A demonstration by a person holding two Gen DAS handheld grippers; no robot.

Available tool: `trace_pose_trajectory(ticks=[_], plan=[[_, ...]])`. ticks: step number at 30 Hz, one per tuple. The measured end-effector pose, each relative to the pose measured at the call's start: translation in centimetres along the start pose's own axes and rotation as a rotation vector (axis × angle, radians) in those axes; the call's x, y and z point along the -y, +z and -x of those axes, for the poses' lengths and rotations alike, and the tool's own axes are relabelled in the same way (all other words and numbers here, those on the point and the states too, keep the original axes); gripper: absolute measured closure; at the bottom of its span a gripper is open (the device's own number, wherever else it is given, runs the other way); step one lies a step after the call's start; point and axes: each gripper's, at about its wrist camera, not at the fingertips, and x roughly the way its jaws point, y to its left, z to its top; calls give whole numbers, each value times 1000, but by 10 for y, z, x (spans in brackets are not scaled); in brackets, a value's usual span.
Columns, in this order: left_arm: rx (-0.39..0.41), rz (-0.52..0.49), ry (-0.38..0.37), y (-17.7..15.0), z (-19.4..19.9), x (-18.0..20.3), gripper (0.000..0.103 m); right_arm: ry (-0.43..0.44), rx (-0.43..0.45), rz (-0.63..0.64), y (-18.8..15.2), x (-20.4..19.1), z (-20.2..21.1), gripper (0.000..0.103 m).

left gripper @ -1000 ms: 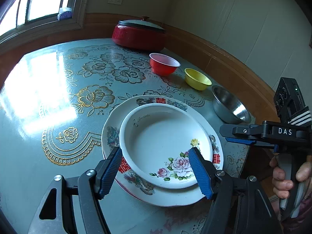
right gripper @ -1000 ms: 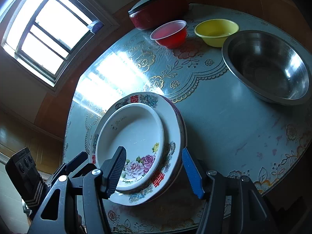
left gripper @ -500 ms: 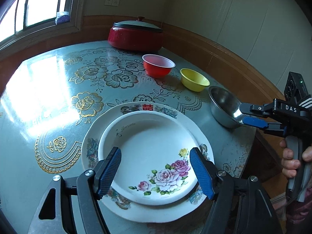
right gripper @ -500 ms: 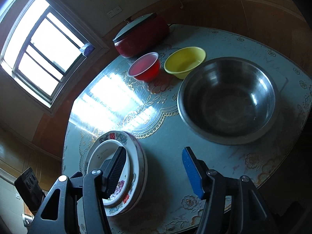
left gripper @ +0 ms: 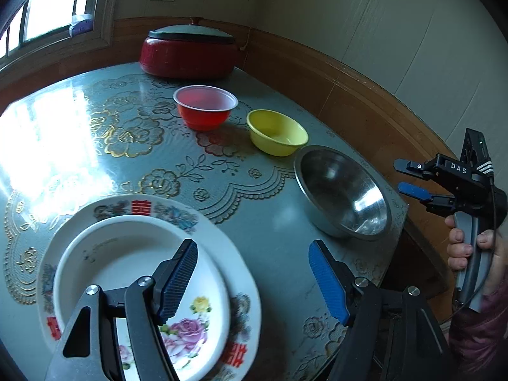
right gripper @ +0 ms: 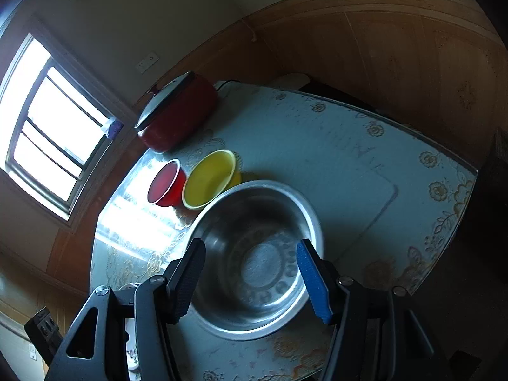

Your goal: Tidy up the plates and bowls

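Two flowered plates are stacked at the table's near left: a small deep rose plate (left gripper: 127, 254) inside a wide plate (left gripper: 143, 204) with red characters. My left gripper (left gripper: 254, 273) hangs open and empty, its left finger over the small plate, its right one over bare table. A steel bowl (left gripper: 341, 192) stands near the right table edge, behind it a yellow bowl (left gripper: 277, 131) and a red bowl (left gripper: 205, 106). My right gripper (right gripper: 250, 263) is open above the steel bowl (right gripper: 254, 209), gripping nothing. It also shows as the right gripper (left gripper: 402, 176) beyond that edge.
A lidded red pot (left gripper: 189, 52) sits at the back of the table (left gripper: 270, 222) by the wall. A hand (left gripper: 460, 244) holds the right gripper's handle off the table's right side. A bright window fills the left. Yellow bowl (right gripper: 209, 177) and red bowl (right gripper: 165, 187) touch.
Both grippers moved right. The plates slid to the lower left of the left wrist view. The right gripper swung off the plates and now frames the steel bowl.
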Motion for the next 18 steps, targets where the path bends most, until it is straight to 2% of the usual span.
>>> trace_pose_trajectory(ticks=[3, 7, 13, 18], plan=[[-33, 36, -35, 8, -20, 11, 32, -15, -36, 0, 11, 18, -13, 42], [-38, 63, -84, 19, -39, 27, 32, -4, -104, 29, 16, 31, -32, 44], [-50, 92, -112, 34, -67, 45, 33, 17, -172, 101, 22, 31, -56, 51], [-84, 104, -127, 41, -88, 51, 45, 40, -202, 163, 19, 28, -68, 73]])
